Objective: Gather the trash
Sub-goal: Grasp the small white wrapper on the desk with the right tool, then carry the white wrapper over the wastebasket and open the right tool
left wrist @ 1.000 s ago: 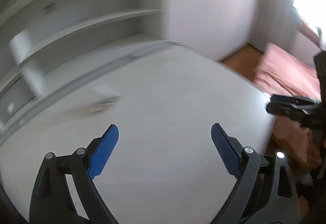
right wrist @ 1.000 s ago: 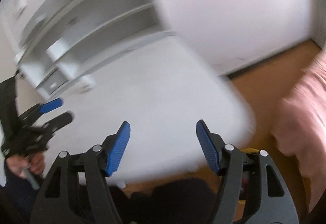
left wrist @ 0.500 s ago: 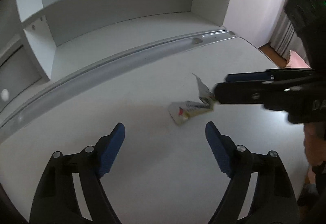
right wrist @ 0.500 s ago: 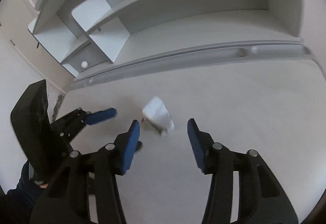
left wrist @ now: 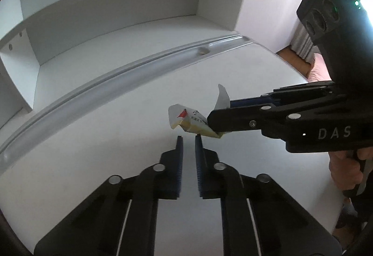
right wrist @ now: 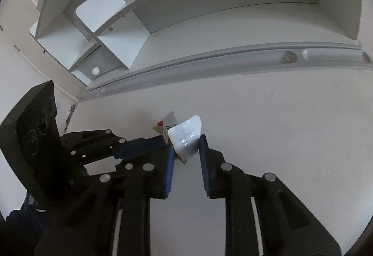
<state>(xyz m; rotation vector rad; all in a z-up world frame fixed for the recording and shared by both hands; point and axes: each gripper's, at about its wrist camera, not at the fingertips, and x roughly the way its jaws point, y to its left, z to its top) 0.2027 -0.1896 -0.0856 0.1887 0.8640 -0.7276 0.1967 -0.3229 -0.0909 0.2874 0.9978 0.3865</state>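
A crumpled white and yellow wrapper with a red mark is held just above the white desk. My right gripper is shut on the wrapper; in the left wrist view it reaches in from the right. My left gripper is shut and empty, its tips just below the wrapper. In the right wrist view it comes in from the left, its tips close to the wrapper.
A white shelf unit stands at the back of the desk behind a grooved pen tray. A small white knob shows on a drawer at the left. Wooden floor and pink bedding lie beyond the desk's right edge.
My right gripper has closed on the wrapper and lifted it a little. My left gripper has shut from wide open and moved up close under the wrapper.
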